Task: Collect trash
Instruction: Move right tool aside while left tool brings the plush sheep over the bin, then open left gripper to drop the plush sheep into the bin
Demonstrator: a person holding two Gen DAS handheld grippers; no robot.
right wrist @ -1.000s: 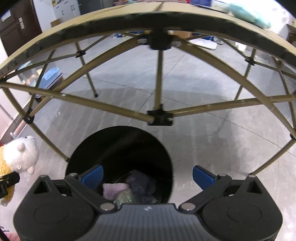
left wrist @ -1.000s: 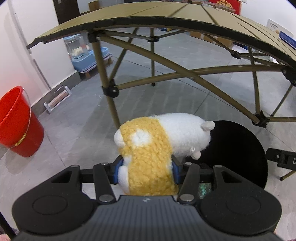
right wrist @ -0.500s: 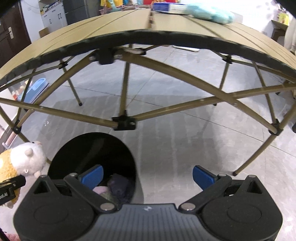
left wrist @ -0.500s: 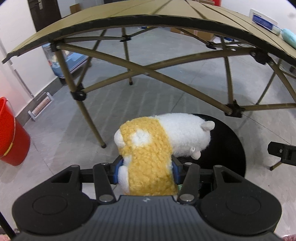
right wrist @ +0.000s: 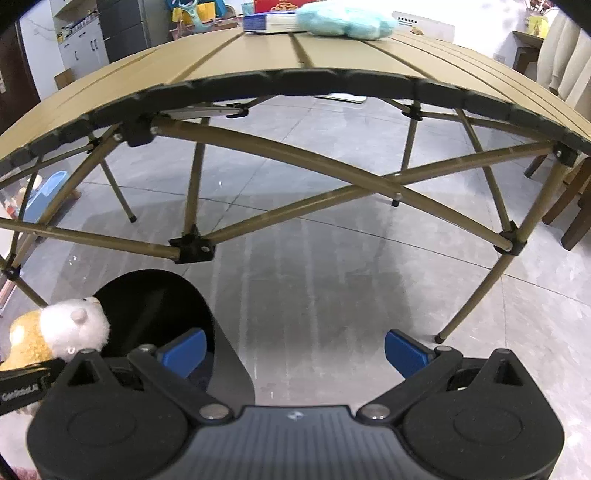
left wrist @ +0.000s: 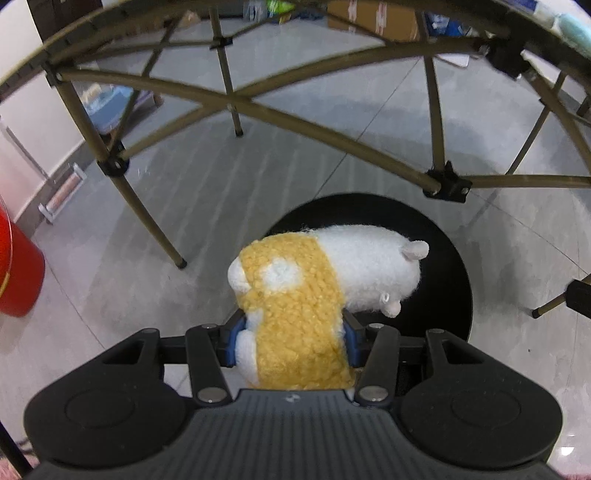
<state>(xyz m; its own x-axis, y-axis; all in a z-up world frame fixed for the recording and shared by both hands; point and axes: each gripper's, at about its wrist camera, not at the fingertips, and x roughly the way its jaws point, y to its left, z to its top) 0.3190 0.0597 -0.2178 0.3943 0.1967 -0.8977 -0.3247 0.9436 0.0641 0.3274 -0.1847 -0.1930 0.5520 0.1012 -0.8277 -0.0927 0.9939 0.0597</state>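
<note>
Right gripper point(right wrist: 293, 350): seen at the lower edge, its blue-padded jaws spread wide with nothing between them. Black bin point(right wrist: 155, 306): placed on the grey tiled floor point(right wrist: 332, 266), lower left, its opening dark. Plush toy point(right wrist: 62, 332), white and yellow: held at the left edge over the bin's rim. Folding table point(right wrist: 258, 62), tan slats on crossed legs: spanned across the upper view; a book point(right wrist: 269, 22) and a light blue soft item point(right wrist: 347, 22) are laid on its far end.

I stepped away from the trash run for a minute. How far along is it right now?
Done: none that now shows; the black bin's contents are hidden. In hand: the left gripper is shut on the plush toy, held above the bin opening, not yet dropped. Left: the blue fluffy item and a box on the folding table; the right gripper is open.
</note>
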